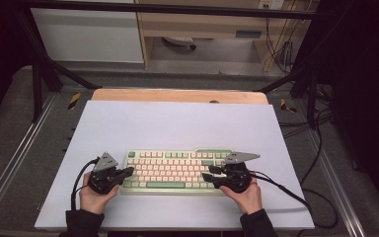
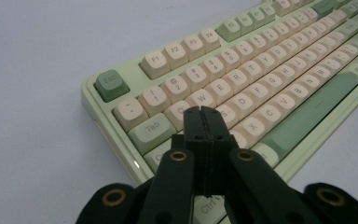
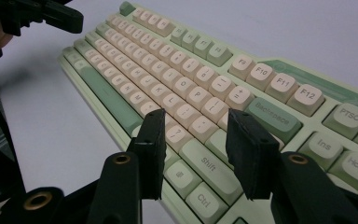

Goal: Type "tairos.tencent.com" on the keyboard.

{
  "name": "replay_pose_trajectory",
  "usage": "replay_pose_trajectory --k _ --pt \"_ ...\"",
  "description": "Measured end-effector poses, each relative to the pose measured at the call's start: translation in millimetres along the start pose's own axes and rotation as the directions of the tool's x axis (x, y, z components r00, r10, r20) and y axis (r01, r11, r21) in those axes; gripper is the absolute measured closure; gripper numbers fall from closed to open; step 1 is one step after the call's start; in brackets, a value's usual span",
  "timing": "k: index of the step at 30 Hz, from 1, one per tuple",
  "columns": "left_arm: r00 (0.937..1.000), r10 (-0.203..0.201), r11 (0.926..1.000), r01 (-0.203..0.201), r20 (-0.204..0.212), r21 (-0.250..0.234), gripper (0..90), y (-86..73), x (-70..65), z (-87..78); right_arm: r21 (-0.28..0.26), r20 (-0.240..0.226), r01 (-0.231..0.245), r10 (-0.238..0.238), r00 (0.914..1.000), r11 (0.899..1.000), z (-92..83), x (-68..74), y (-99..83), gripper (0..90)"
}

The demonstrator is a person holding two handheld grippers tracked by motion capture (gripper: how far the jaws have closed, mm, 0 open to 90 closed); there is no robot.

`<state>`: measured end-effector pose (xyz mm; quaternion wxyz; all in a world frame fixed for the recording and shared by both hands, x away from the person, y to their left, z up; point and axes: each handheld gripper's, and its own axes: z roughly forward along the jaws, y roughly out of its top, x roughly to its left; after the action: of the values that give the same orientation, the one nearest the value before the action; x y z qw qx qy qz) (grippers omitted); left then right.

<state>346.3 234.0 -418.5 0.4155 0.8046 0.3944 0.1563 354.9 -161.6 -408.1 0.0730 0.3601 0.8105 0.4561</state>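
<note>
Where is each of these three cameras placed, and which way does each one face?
High view: above the person's side, looking forward and down on the keyboard; both hands show, holding the left gripper and right gripper.
Left gripper view: rides that gripper, jaws closed, facing the Esc end.
Right gripper view: rides that gripper, jaws apart, over the Shift end.
Shared: all show the keyboard; the right gripper view also catches the left gripper.

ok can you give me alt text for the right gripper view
An open two-jaw black gripper hovers over the right end of a pale green keyboard with cream keys, its jaws either side of the Shift and Enter area. The keyboard lies on a white sheet, and the other gripper shows at top left.
</note>
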Motion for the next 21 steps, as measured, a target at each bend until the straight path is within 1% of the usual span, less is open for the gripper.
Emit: replay_pose_trajectory --k 1,5,6,7,8,10,11,14,18,21 --pt "1.0 -0.002 1.0 0.002 0.0 -0.001 90.0 -0.1 0.1 0.0 0.0 0.0 0.0 0.0 1.0 1.0 0.0 0.0 0.0 61.1" --pt "1.0 -0.003 1.0 0.003 0.001 -0.002 90.0 -0.3 0.5 -0.2 0.011 0.003 0.002 -0.002 1.0 1.0 8.2 4.2 3.7 66.3" --pt "1.0 -0.003 1.0 0.003 0.001 -0.002 90.0 -0.3 0.4 -0.1 0.013 0.0 0.012 -0.012 0.9999 1.0 10.5 4.9 4.7 67.2" --pt "1.0 -0.003 1.0 0.003 0.001 -0.002 90.0 -0.3 0.4 0.0 0.015 0.002 0.012 -0.012 0.9999 1.0 15.0 7.9 7.2 69.8" --pt "1.0 -0.003 1.0 0.003 0.002 -0.001 90.0 -0.3 0.4 0.1 0.015 0.002 0.012 -0.012 0.9999 1.0 15.0 7.9 7.2 69.8" --pt "1.0 -0.003 1.0 0.003 0.001 -0.002 90.0 -0.4 0.3 0.0 0.012 0.007 0.017 -0.017 0.9998 1.0 19.4 10.3 10.0 73.5" --pt "1.0 -0.003 1.0 0.003 0.001 -0.003 90.0 -0.4 0.4 -0.1 0.009 0.001 0.019 -0.019 0.9998 1.0 23.8 11.7 12.8 75.7" --pt "1.0 -0.006 1.0 0.006 0.002 -0.005 90.0 -0.5 0.6 -0.2 0.017 0.005 0.016 -0.016 0.9999 1.0 28.3 13.9 15.2 77.6" --pt "1.0 -0.004 1.0 0.004 0.001 -0.005 90.0 -0.3 0.7 -0.5 0.028 0.003 0.033 -0.033 0.9994 0.999 38.2 16.7 19.6 82.4" --pt "1.0 -0.004 1.0 0.004 0.001 -0.005 90.0 -0.4 0.8 -0.5 0.026 0.004 0.026 -0.026 0.9997 0.999 41.4 18.0 21.1 84.5"
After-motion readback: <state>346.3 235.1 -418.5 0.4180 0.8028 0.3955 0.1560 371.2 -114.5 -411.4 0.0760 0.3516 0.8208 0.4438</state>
